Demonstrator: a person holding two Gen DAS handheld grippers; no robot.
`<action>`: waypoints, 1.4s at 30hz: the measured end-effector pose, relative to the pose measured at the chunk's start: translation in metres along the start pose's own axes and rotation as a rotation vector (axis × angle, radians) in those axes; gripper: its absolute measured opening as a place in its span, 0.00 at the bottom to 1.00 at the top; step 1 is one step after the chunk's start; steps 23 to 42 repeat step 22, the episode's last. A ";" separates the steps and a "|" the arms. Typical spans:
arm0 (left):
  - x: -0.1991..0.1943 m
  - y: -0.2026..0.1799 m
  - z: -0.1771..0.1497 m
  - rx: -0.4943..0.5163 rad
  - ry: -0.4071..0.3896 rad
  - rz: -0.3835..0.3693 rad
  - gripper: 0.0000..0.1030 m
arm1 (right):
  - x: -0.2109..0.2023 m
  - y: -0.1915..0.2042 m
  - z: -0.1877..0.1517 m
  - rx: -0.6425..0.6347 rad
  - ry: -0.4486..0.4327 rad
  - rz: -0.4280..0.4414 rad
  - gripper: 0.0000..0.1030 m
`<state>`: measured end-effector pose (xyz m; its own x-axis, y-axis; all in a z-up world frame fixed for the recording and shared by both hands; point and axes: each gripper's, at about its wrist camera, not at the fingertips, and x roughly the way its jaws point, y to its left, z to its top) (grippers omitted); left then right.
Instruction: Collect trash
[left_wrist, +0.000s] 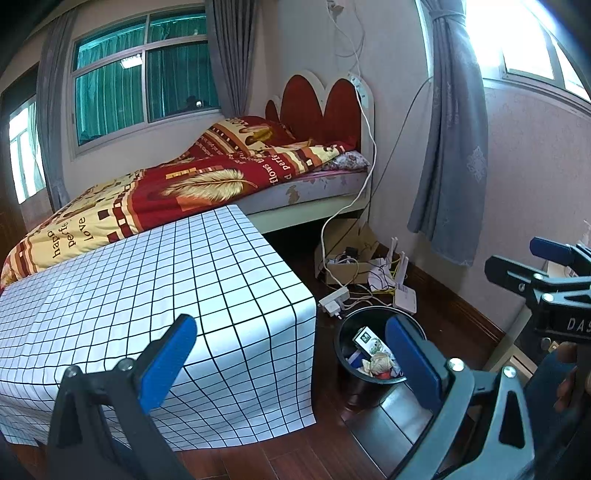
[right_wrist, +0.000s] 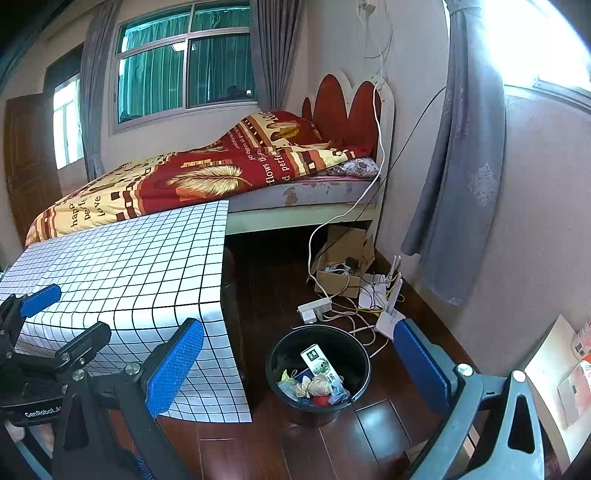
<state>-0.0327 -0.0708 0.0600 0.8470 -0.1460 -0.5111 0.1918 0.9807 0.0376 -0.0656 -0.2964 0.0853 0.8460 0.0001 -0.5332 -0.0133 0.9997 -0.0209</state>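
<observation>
A black trash bin (left_wrist: 356, 373) (right_wrist: 319, 398) stands on the dark wood floor beside the table. It holds a white carton (right_wrist: 320, 363), crumpled paper (right_wrist: 317, 384) and other scraps. My left gripper (left_wrist: 291, 362) is open and empty, above the table corner and the bin. My right gripper (right_wrist: 299, 369) is open and empty, above the bin. The right gripper also shows at the right edge of the left wrist view (left_wrist: 546, 273). The left gripper shows at the left edge of the right wrist view (right_wrist: 66, 317).
A table with a white grid cloth (left_wrist: 147, 280) (right_wrist: 129, 266) stands in front of a bed (right_wrist: 221, 173). A power strip (right_wrist: 314, 306), cables, a router (right_wrist: 391, 317) and a cardboard box (right_wrist: 343, 280) lie on the floor by the wall.
</observation>
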 end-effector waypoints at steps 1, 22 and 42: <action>0.000 0.000 0.000 0.001 0.000 -0.003 1.00 | 0.000 0.001 0.000 -0.001 0.000 0.000 1.00; 0.003 0.005 0.001 -0.016 -0.008 -0.030 1.00 | 0.005 -0.001 0.002 -0.006 0.010 0.005 1.00; 0.003 0.005 0.001 -0.016 -0.008 -0.030 1.00 | 0.005 -0.001 0.002 -0.006 0.010 0.005 1.00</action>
